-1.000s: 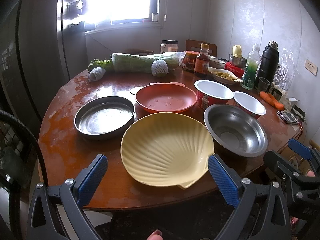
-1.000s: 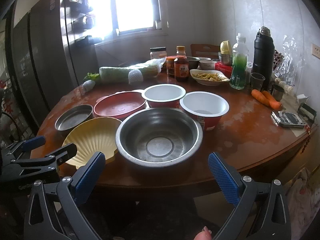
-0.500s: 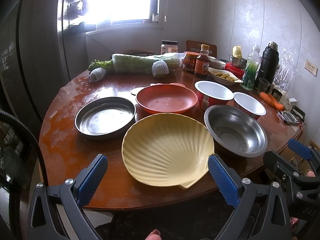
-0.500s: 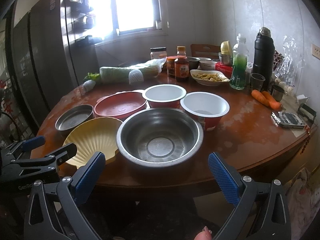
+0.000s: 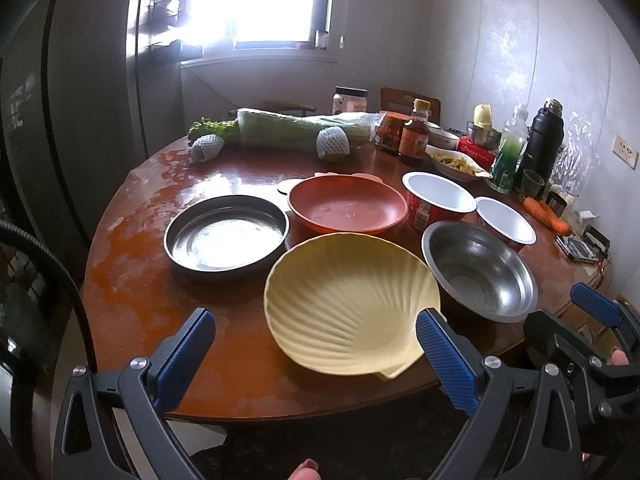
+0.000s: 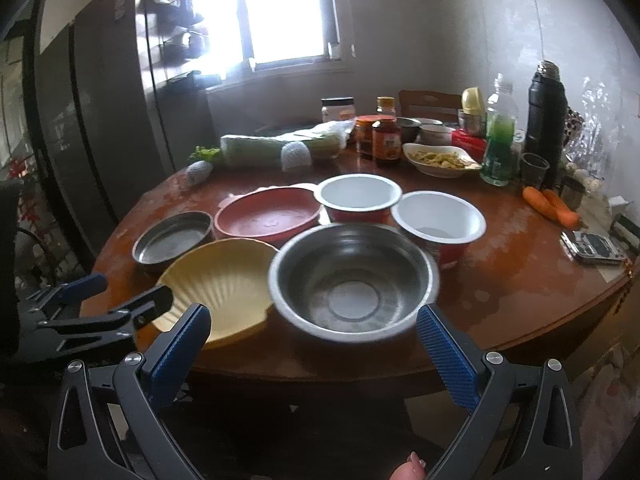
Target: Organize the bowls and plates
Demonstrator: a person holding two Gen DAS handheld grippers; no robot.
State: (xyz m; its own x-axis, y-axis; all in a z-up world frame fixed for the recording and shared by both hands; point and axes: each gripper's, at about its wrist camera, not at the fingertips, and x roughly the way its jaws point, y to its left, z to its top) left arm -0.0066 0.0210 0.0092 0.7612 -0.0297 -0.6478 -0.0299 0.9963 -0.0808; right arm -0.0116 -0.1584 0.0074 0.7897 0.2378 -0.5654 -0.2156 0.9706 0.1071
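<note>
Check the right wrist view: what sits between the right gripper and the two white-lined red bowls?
The round stainless steel bowl, empty, lies directly between the right gripper, jaws wide open, and the two white-lined red bowls behind it. The right wrist view shows this.

Both your wrist cameras looked across the round worktop (image 5: 132,280) from its near edge.
Your left view sat near the yellow shell plate (image 5: 348,308), your right view near the steel bowl (image 6: 352,280); both faced the window (image 6: 288,12) and shared those dishes, each catching the other gripper at its side.
</note>
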